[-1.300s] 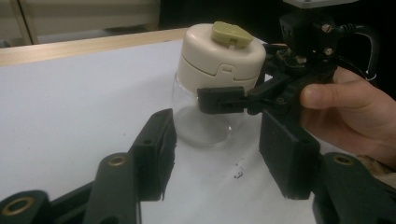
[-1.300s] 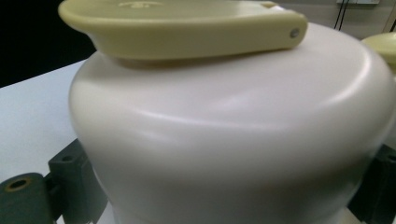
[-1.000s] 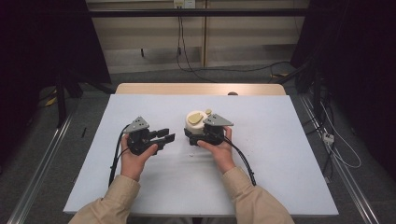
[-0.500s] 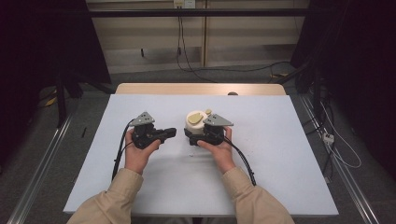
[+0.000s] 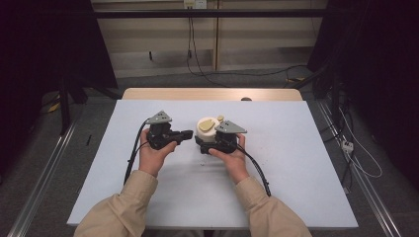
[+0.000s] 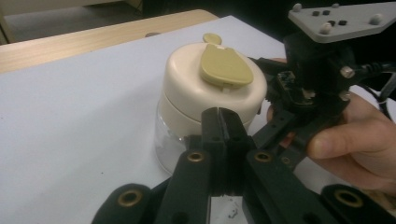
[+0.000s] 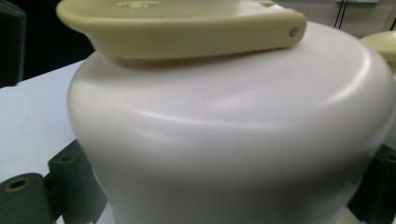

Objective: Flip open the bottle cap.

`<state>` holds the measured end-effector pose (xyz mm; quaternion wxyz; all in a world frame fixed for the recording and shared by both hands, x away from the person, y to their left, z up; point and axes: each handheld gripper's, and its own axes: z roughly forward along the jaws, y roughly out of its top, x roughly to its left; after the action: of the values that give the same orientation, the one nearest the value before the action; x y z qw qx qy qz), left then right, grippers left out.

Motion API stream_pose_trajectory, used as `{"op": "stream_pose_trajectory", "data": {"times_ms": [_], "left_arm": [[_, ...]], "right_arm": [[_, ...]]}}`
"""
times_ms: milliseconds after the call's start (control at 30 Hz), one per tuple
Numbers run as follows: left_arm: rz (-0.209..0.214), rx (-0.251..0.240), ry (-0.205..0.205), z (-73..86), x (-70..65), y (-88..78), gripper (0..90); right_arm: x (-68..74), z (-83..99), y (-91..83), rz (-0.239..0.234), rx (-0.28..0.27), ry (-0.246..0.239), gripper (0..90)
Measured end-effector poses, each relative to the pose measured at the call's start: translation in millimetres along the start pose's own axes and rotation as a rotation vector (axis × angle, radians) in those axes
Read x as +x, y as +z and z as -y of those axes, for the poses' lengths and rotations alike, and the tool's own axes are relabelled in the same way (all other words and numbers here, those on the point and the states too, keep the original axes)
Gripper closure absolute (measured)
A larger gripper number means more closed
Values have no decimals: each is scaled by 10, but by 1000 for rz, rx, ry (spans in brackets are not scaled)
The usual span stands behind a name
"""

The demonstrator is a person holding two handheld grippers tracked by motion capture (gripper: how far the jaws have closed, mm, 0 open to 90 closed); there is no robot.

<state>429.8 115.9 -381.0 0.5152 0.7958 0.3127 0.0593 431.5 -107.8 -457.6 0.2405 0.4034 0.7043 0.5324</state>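
A clear jar with a cream lid [image 5: 207, 126] and a yellow-green flip tab [image 6: 225, 67] stands on the white table sheet [image 5: 296, 148]. My right gripper [image 5: 206, 142] is shut on the jar, one jaw on each side of its body. In the right gripper view the lid [image 7: 233, 130] looms very close, with black jaw parts low at both edges. My left gripper [image 5: 188, 133] lies level just left of the jar, shut and empty. In the left gripper view its tips [image 6: 223, 115] point at the lid's side [image 6: 187, 88], a short gap away.
A small yellow-green round piece [image 6: 212, 37] shows just behind the lid. The white sheet covers a wooden table whose far edge [image 5: 212, 94] is bare. Cables [image 5: 257, 170] trail from both grippers toward the person. Dark stands and floor cables surround the table.
My left gripper has moved away from the person and a little right, and now lies level with its tips closer to the jar. The right gripper and jar have stayed put.
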Motion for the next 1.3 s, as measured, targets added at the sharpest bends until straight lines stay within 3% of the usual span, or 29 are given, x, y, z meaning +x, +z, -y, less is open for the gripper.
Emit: {"op": "stream_pose_trajectory", "data": {"times_ms": [467, 633, 1300], "left_arm": [[-10, 32, 2, -71, -53, 156, 900], [-25, 56, 19, -109, -93, 185, 900], [-29, 10, 17, -261, -121, 182, 900]], "right_arm": [[-2, 0, 2, -1, 0, 2, 64], [-2, 0, 1, -1, 1, 2, 64], [-3, -1, 2, 0, 1, 5, 64]]}}
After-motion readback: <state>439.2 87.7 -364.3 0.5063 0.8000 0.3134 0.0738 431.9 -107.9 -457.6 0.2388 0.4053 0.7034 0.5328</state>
